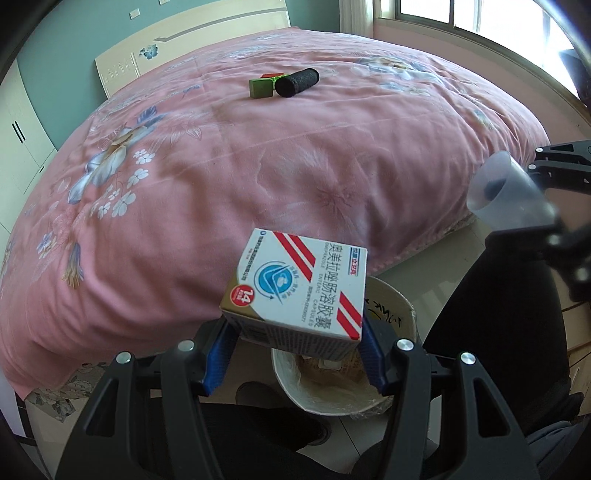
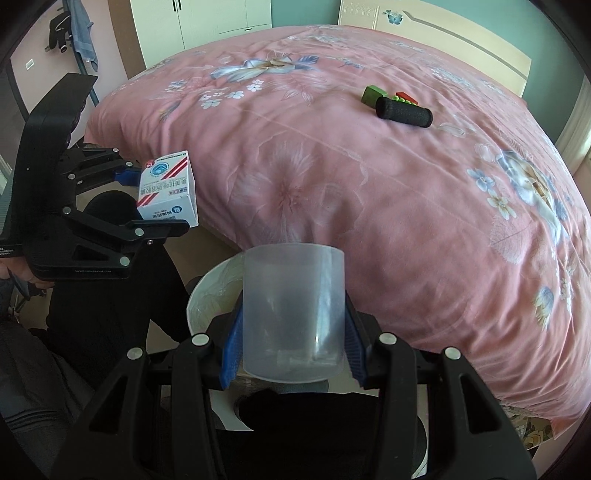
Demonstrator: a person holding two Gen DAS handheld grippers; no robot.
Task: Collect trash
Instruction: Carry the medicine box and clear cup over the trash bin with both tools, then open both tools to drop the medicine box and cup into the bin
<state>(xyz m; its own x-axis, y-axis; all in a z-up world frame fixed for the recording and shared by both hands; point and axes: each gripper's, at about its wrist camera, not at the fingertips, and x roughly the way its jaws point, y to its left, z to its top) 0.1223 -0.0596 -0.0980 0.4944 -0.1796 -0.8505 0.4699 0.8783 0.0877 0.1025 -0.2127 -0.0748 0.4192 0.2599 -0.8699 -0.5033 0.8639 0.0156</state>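
My left gripper [image 1: 295, 350] is shut on a white medicine box [image 1: 299, 288] with red stripes and holds it over the round trash bin [image 1: 402, 306] on the floor. The box also shows in the right wrist view [image 2: 168, 192]. My right gripper [image 2: 293, 339] is shut on a clear plastic cup [image 2: 293, 314] and holds it above the same bin [image 2: 210, 291]. The cup also shows at the right of the left wrist view [image 1: 509, 192]. On the bed lie a black foam roll [image 1: 297, 82] and a green block [image 1: 260, 88].
A pink floral bedspread [image 1: 221, 166] covers the bed behind the bin. The person's dark-clothed legs [image 1: 509, 314] stand beside the bin. A headboard [image 1: 192, 48], white wardrobes [image 2: 207, 18] and a window [image 1: 461, 14] ring the room.
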